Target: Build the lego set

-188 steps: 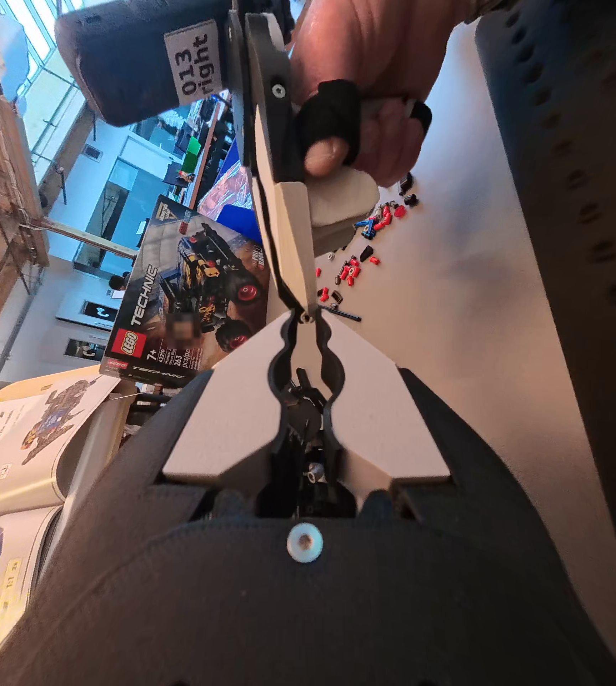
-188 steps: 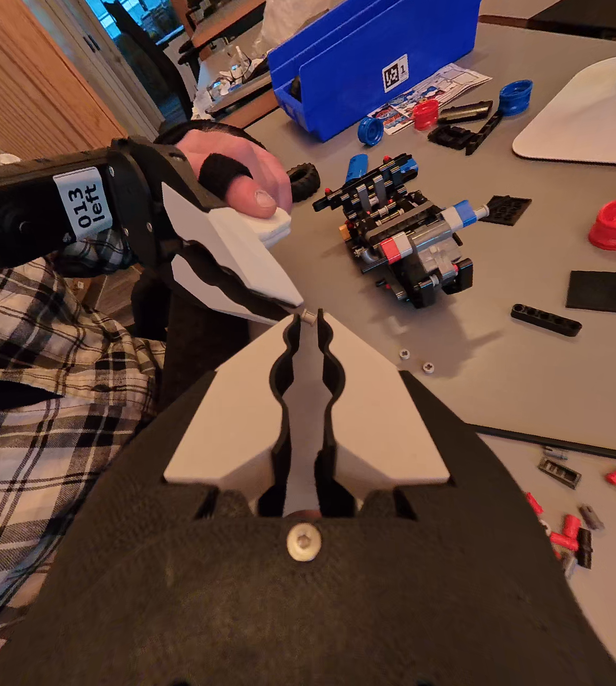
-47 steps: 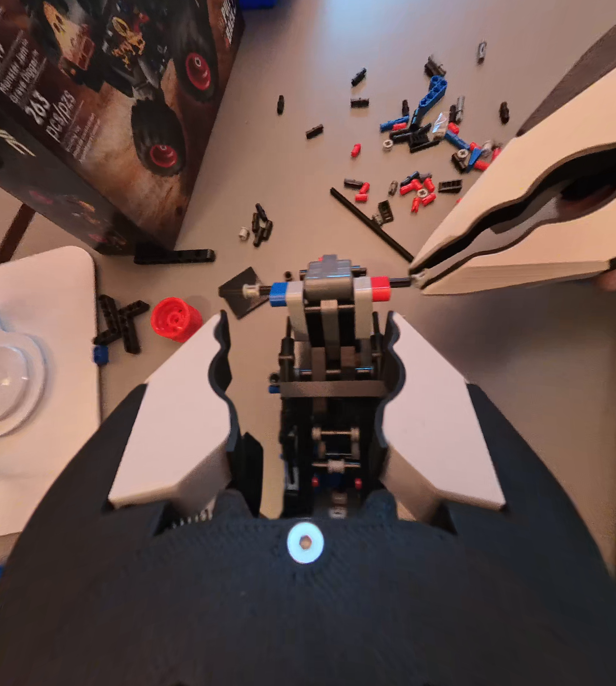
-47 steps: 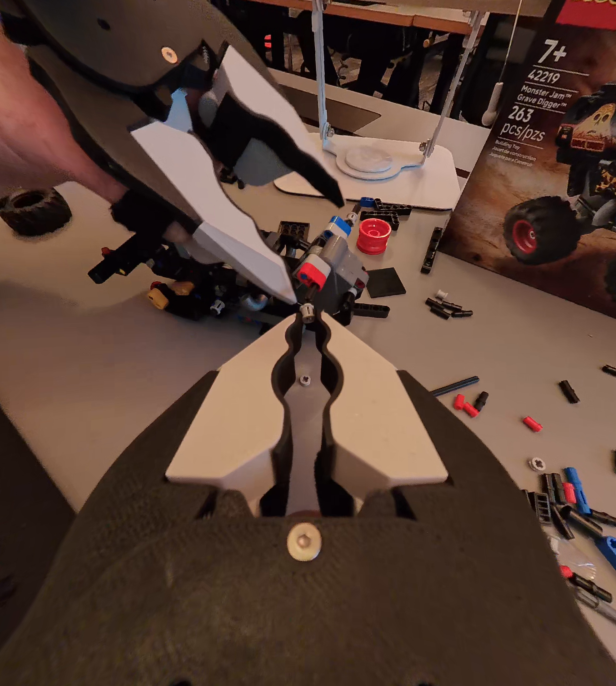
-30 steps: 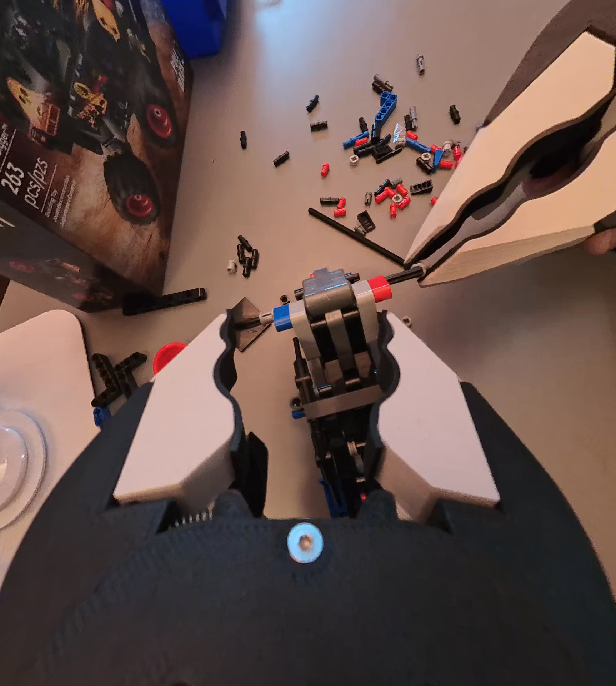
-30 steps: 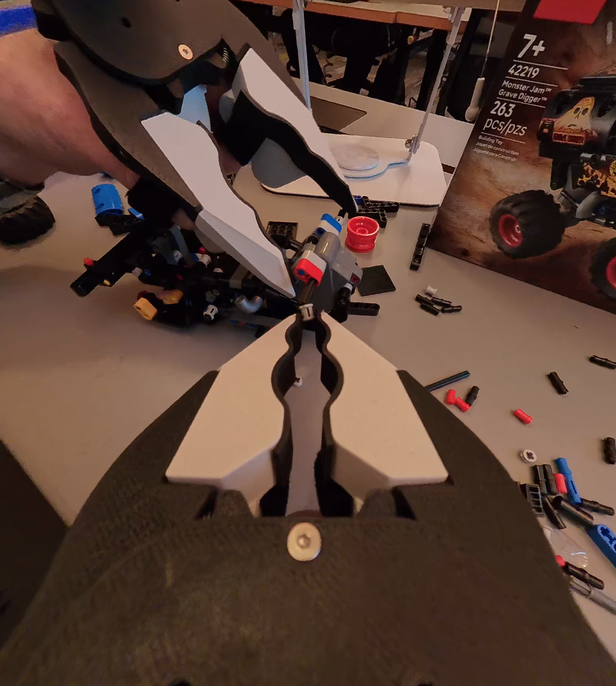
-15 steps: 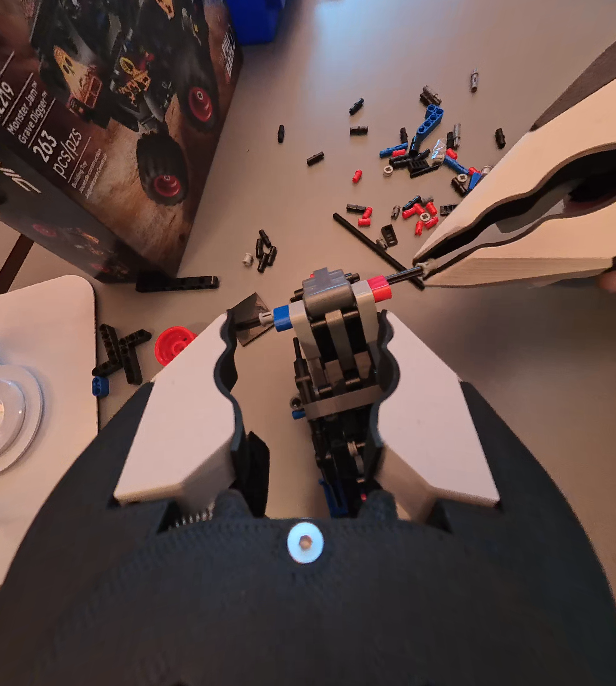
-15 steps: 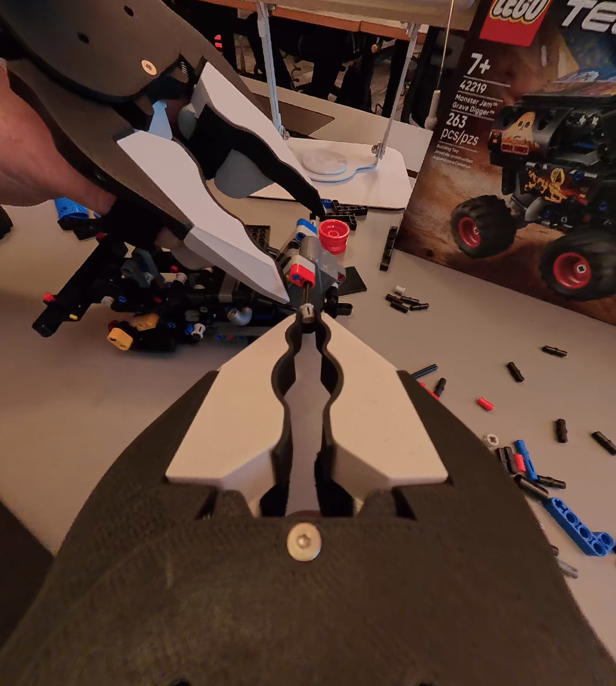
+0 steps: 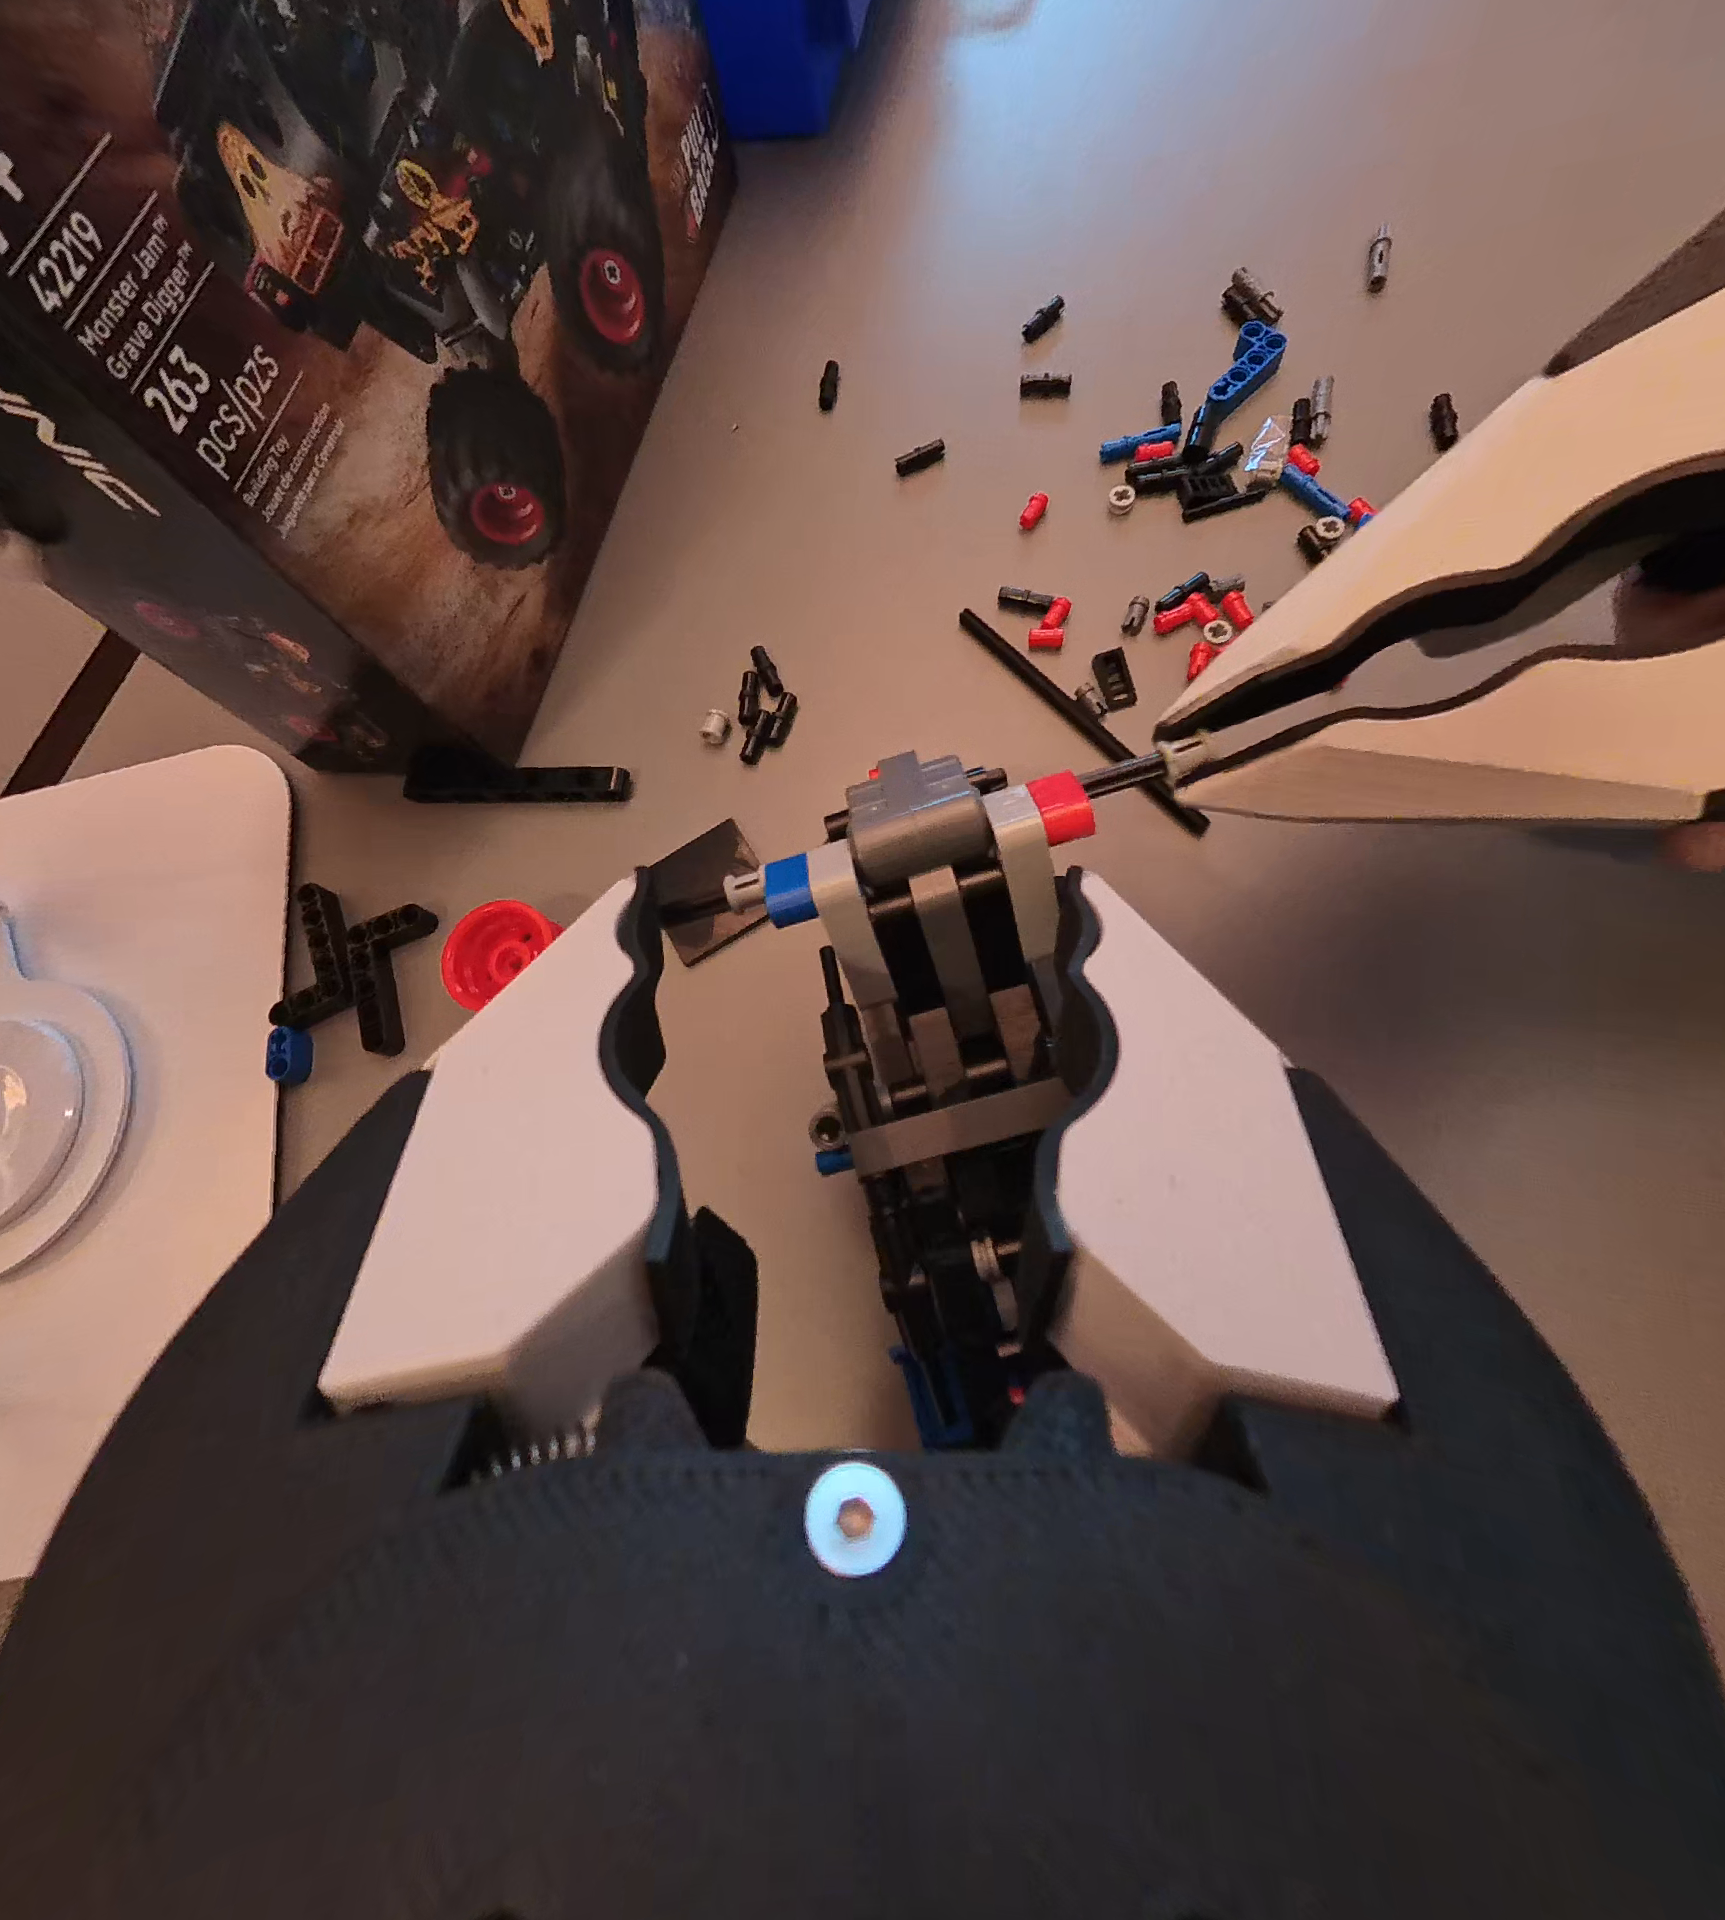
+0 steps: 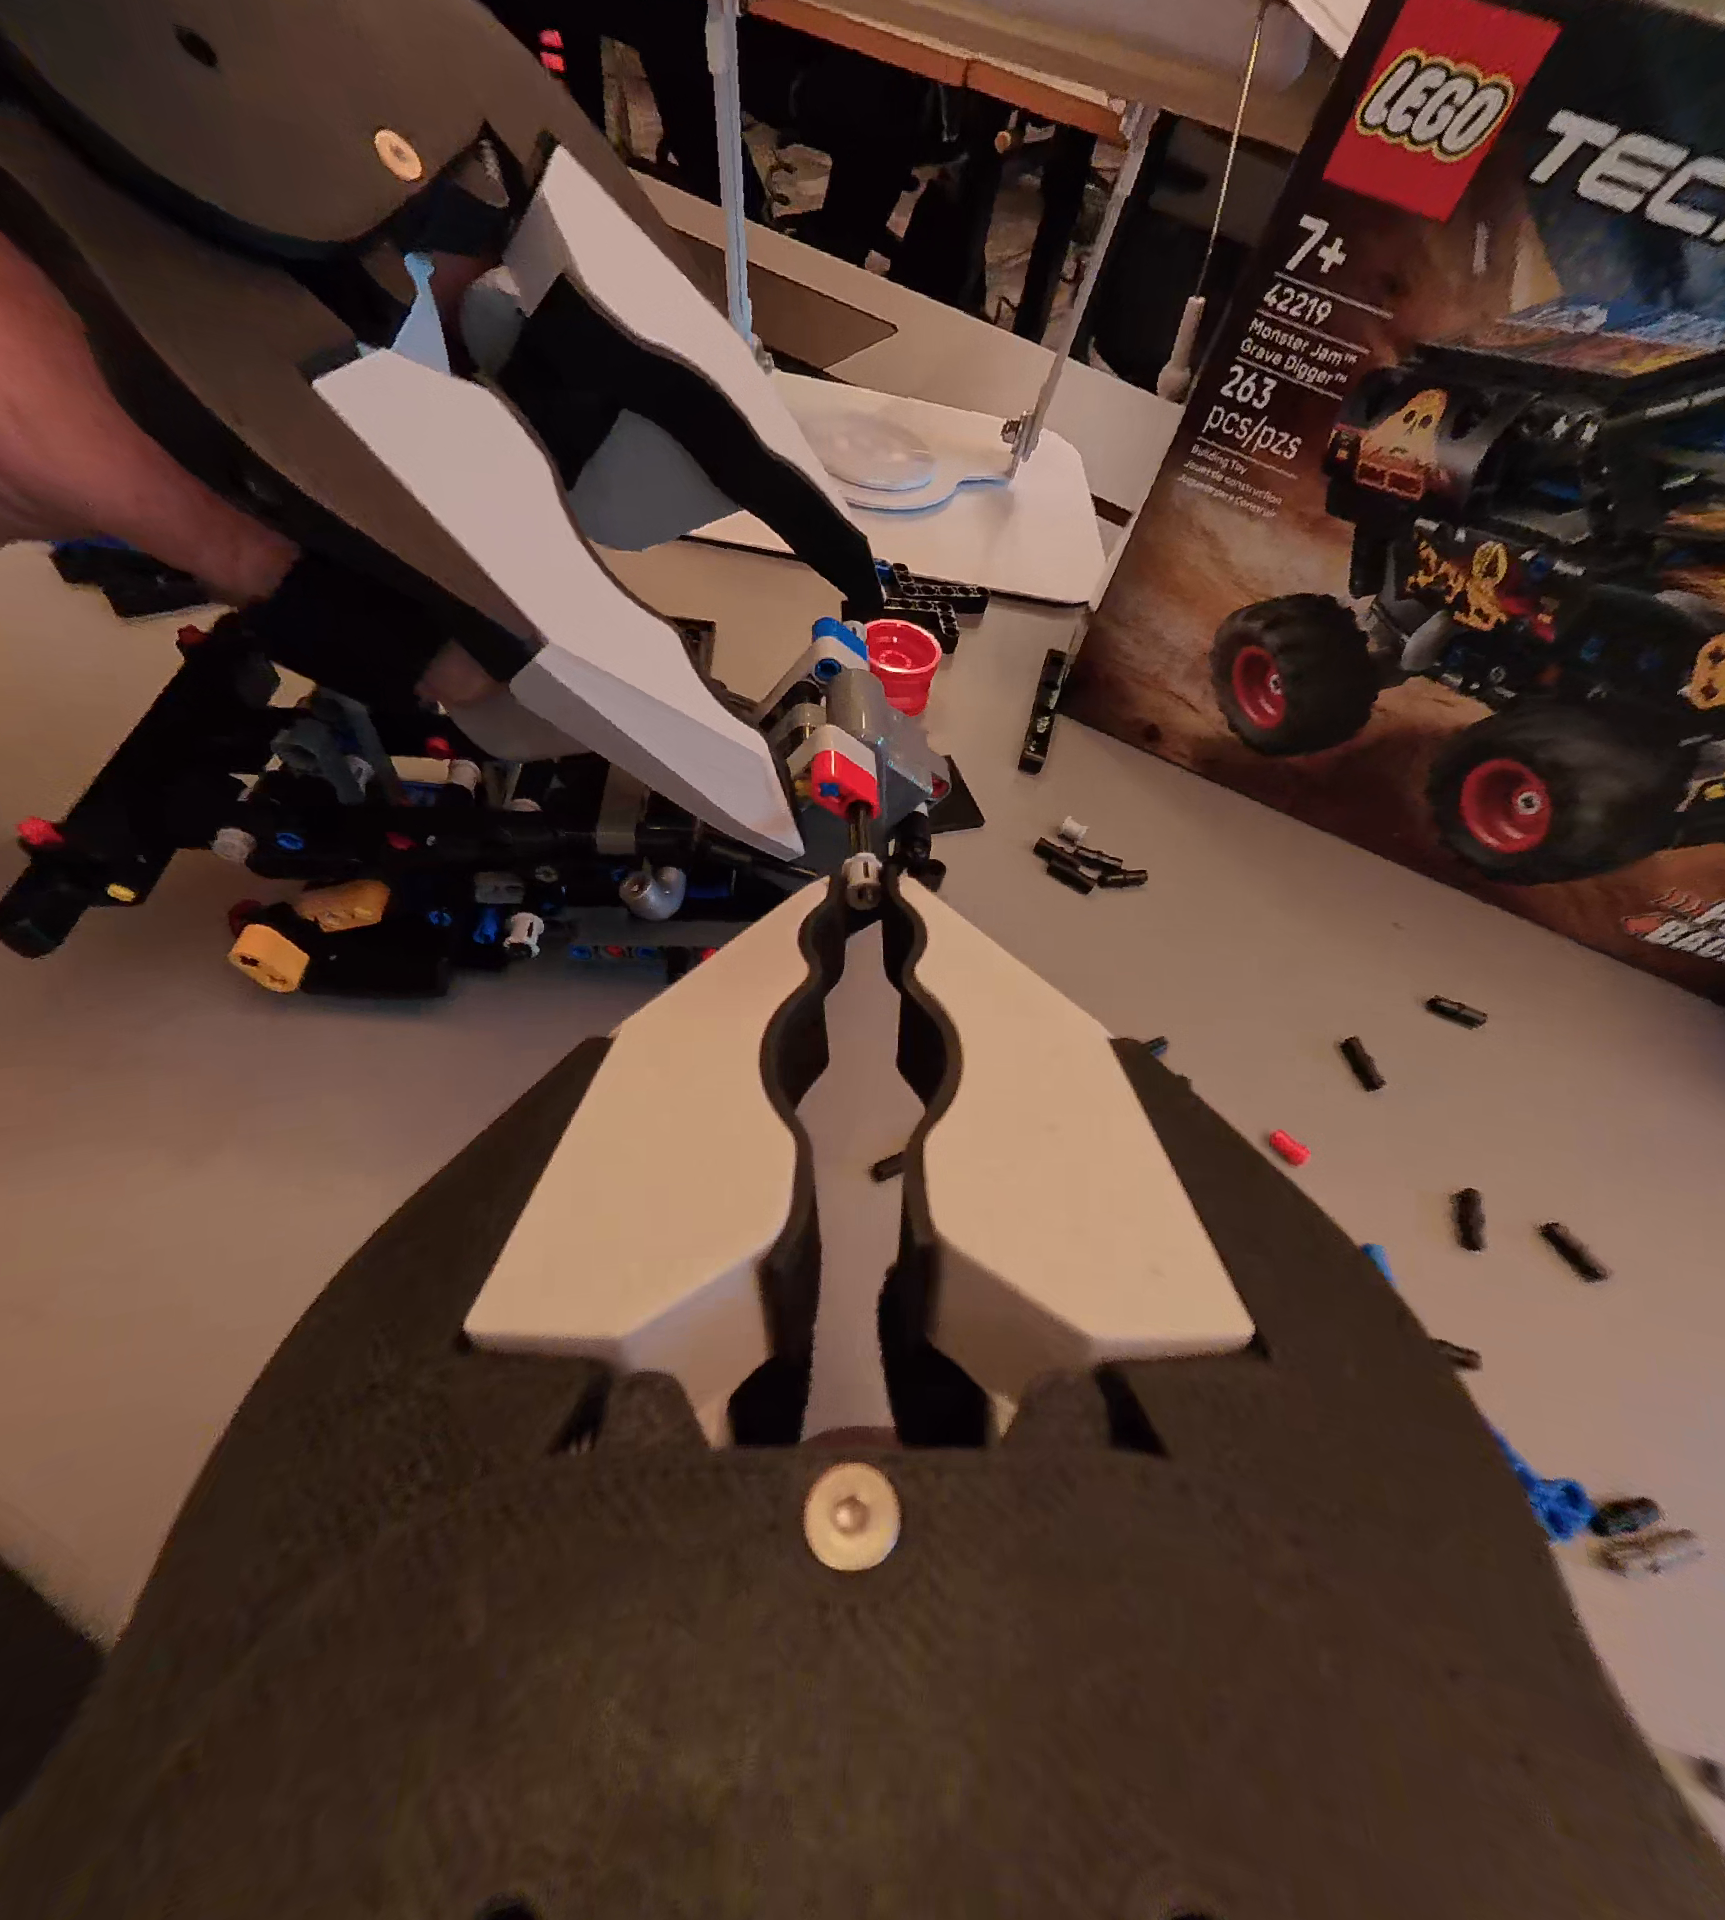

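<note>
The part-built black and grey Lego chassis lies on the grey table. A black axle sticks out past the red bush at its end. My left gripper is open and straddles the chassis, its right finger against it and a gap at the left finger. My right gripper is shut on a small light-grey bush held at the axle's tip. The bush and right gripper also show in the left wrist view. The left gripper hovers over the chassis.
The Lego set box stands left of the chassis, also in the right wrist view. A white stand base, a red wheel hub and black beams lie near. Loose small pieces and a long black axle lie beyond.
Six seconds ago both grippers met tip to tip in the air. Now the left is open over the chassis. In the last second the right has kept the bush at the axle's tip.
</note>
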`<control>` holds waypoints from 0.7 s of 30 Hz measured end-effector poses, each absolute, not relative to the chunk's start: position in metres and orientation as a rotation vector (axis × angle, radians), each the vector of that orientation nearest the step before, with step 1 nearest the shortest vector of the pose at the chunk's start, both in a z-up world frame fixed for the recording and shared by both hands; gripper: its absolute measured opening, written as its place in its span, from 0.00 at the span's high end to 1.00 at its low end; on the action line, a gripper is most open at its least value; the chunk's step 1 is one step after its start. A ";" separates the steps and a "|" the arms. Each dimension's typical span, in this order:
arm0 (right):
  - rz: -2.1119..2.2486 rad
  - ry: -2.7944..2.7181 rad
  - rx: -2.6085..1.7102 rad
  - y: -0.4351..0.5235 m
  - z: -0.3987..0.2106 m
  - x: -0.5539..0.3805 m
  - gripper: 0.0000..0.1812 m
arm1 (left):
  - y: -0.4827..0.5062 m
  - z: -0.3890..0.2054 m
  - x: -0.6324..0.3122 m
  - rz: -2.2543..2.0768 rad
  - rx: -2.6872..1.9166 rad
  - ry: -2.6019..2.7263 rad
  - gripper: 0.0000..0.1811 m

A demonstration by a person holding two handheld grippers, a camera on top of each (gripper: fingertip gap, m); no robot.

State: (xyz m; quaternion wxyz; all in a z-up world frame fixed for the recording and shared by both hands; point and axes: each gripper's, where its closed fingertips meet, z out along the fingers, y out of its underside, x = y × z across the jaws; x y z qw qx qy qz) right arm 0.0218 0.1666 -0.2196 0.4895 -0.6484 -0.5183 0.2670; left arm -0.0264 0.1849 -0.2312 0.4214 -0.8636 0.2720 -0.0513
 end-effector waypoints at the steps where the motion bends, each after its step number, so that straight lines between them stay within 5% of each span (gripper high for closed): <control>1: 0.674 -1.252 -1.591 0.167 -0.220 0.022 0.98 | 0.185 -0.231 -0.026 -0.126 -2.161 0.678 0.59; 21: 0.798 -1.306 -1.575 0.164 -0.216 0.011 0.98 | 0.185 -0.233 -0.028 -0.097 -2.153 0.698 0.66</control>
